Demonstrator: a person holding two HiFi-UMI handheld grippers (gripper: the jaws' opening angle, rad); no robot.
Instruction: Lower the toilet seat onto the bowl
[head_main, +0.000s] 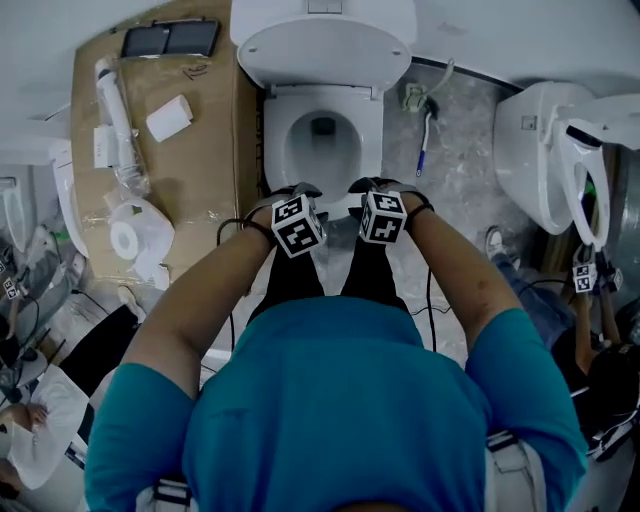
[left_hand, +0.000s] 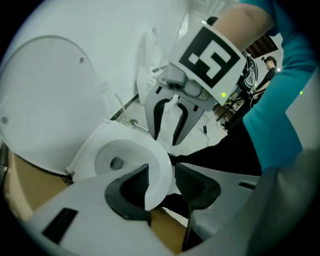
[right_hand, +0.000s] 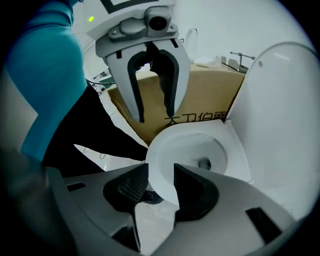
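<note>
The white toilet (head_main: 322, 150) stands at top centre with its lid (head_main: 325, 45) raised against the tank. The seat (head_main: 278, 140) lies flat on the bowl. My left gripper (head_main: 300, 192) and right gripper (head_main: 368, 187) hover side by side over the front rim, pointing steeply down. In the left gripper view the seat's front curve (left_hand: 159, 172) shows in the gap of my left gripper (left_hand: 162, 184), beyond the pads and not pinched. In the right gripper view the seat (right_hand: 160, 160) shows the same way between the jaws of my right gripper (right_hand: 161, 182). Both are open and empty.
A cardboard box (head_main: 215, 130) stands left of the toilet, carrying a paper roll (head_main: 127, 240), a small white box (head_main: 168, 117) and a wrapped tube (head_main: 115, 115). A toilet brush (head_main: 426, 140) lies on the floor at right, beside a second toilet (head_main: 545, 150). A person sits at lower left.
</note>
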